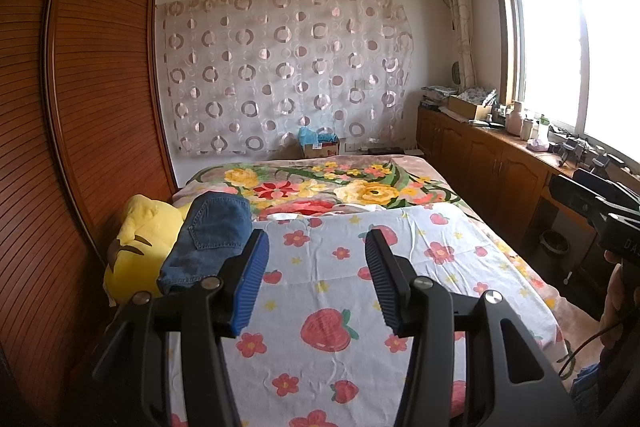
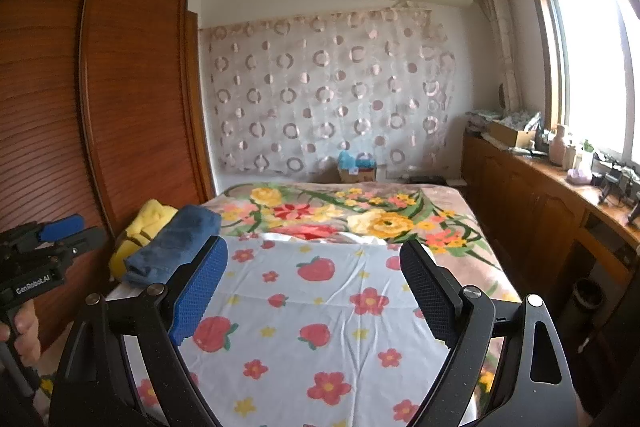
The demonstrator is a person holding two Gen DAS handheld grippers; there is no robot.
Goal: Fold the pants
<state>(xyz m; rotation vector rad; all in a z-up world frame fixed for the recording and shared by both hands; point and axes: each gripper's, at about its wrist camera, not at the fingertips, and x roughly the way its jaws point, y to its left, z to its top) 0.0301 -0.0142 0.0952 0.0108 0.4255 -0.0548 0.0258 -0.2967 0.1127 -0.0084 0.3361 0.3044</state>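
Both your grippers, left (image 1: 316,283) and right (image 2: 314,291), hover jaws apart, holding nothing. Pants (image 1: 208,239) lie folded at bed's (image 1: 400,267) left edge, against yellow plush (image 1: 136,243). Fold appears complete; nothing visibly left.

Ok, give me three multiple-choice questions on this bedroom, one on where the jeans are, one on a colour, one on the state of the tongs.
1. The folded jeans lie:
A. at the bed's left edge, against the yellow plush toy
B. on the window counter
C. on the floor

2. The fruit on the white sheet is:
A. blue
B. red
C. purple

3. The left tongs and right tongs are:
A. both clamping denim
B. one clamping the sheet
C. both open and empty

Answers: 1 A, denim rests beside the toy; 2 B, red strawberries; 3 C, only sheet shows between the fingers.
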